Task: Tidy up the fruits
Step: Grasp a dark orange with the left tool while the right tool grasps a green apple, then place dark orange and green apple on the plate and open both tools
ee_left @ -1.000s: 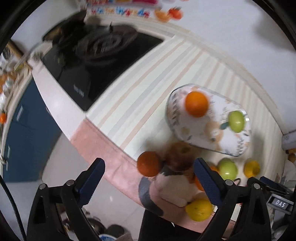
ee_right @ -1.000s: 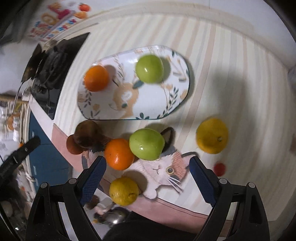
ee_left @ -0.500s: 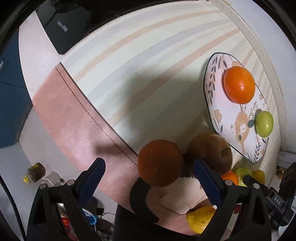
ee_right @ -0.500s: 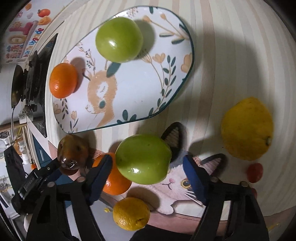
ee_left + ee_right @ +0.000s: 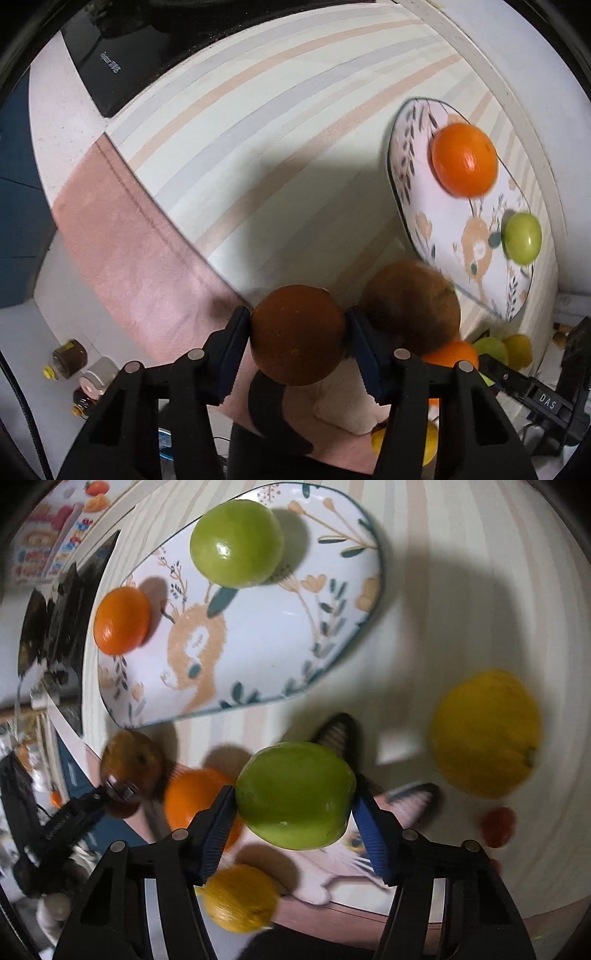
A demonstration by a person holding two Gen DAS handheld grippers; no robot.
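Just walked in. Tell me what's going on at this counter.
A person with a gripper in each hand is sorting fruit onto a patterned plate. The left gripper has just been closing, and its pads now press on a brown fruit on the mat. The right gripper has just been closing around a green apple, which sits between its pads. The plate already holds an orange and another green apple. Two lemons, a second orange and another brown fruit wait outside it.

In the left wrist view the orange (image 5: 448,354), green fruit (image 5: 491,350) and yellow fruit (image 5: 519,349) at the near right are mostly hidden behind the brown fruit (image 5: 410,306) and gripper frame. The cooktop (image 5: 118,51) is cut off by the far edge.
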